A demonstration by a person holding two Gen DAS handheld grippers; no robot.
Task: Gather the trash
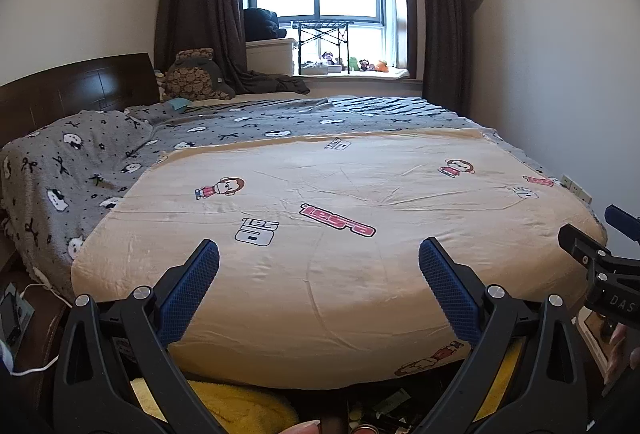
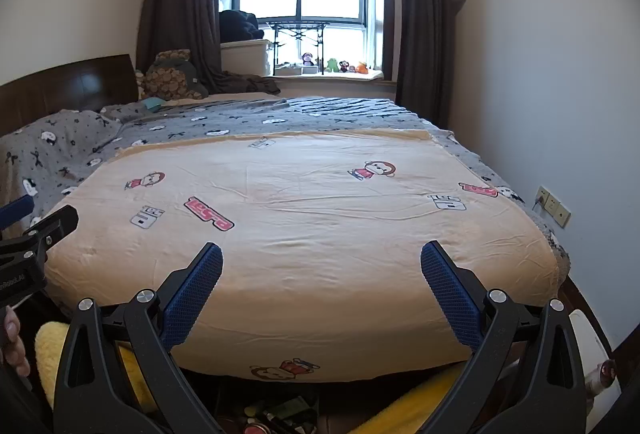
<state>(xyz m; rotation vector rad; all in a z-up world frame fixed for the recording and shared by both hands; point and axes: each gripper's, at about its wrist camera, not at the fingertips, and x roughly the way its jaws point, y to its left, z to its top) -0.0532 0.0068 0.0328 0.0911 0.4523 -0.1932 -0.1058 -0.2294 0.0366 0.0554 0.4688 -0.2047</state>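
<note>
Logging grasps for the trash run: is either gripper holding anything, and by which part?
Nothing is held: left gripper and right gripper are both open above the bed.

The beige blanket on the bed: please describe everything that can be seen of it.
The beige blanket looks like soft, thin fleece. It lies flat over the near part of the bed, with light creases, and its near edge hangs over the foot of the bed. Printed on it are cartoon monkeys in red, pink word labels and grey logos. Its far edge lies on the grey patterned cover, which shows beyond it and along both sides. Nothing rests on the blanket. Both grippers are open above its near edge and do not touch it.
</note>
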